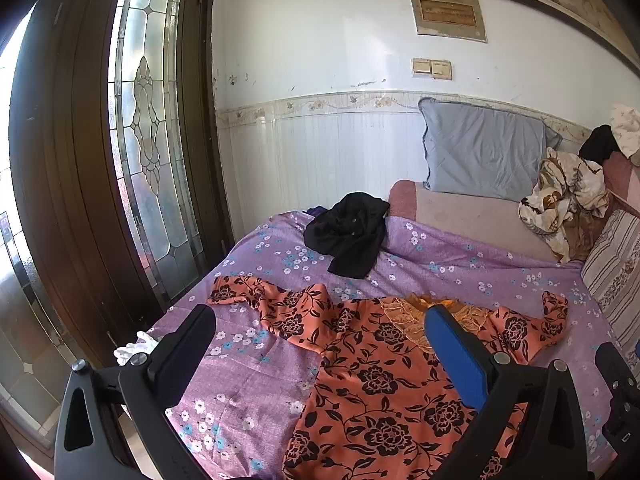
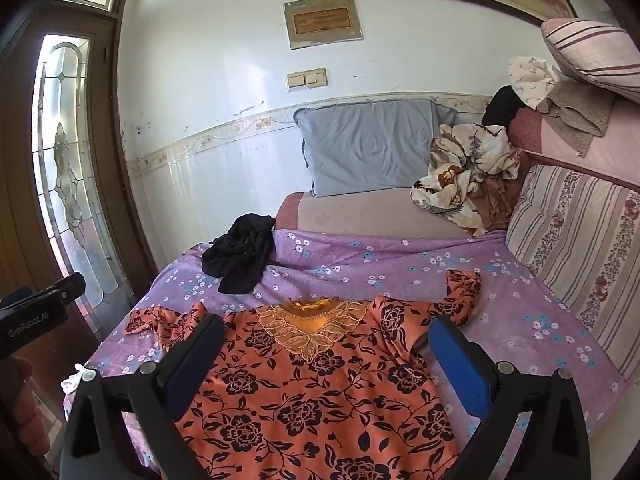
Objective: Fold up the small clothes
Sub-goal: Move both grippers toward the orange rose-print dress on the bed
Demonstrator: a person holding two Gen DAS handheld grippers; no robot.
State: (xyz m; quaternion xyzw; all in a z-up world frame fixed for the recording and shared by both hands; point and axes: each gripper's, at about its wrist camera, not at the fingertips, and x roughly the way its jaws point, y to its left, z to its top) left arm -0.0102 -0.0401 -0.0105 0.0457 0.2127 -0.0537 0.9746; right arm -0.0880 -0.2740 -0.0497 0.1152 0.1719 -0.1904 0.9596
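Already spread face-up with sleeves out on the purple floral bedsheet (image 2: pixel 500 304), ready for folding: orange floral top (image 2: pixel 312 384), framed by left gripper (image 1: pixel 320 340) and right gripper (image 2: pixel 326 344), jaws apart, clamped on nothing.

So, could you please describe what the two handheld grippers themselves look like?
Both the left gripper and the right gripper have black frames with silver pivot bolts, one black finger and one finger with a blue ribbed pad. The left gripper's body bears white "GenRobot.AI" lettering.
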